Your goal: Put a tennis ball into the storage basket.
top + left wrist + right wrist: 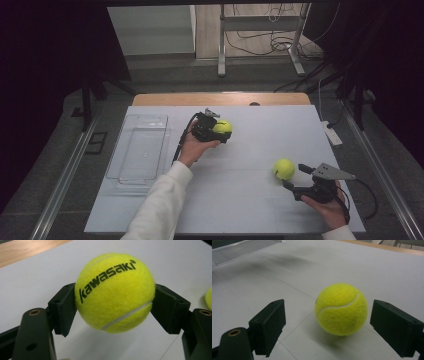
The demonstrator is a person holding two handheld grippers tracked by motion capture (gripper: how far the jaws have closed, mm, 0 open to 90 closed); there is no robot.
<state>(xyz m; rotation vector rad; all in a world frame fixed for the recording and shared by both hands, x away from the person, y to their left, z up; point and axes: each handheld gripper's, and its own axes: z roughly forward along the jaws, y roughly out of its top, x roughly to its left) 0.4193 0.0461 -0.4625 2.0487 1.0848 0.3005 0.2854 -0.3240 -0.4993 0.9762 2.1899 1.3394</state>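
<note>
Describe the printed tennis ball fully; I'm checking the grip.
The printed tennis ball is bright yellow felt with a white curved seam and black "kawasaki" lettering. It is clamped at its sides between the black pads of the left tool, lifted clear of the white table, casting a shadow below.

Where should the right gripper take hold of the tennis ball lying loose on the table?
Grip the loose tennis ball across its widest middle, one pad on each side, coming in level from the near edge. It is round and rests free on the table, and the right gripper already stands open just short of it.
</note>
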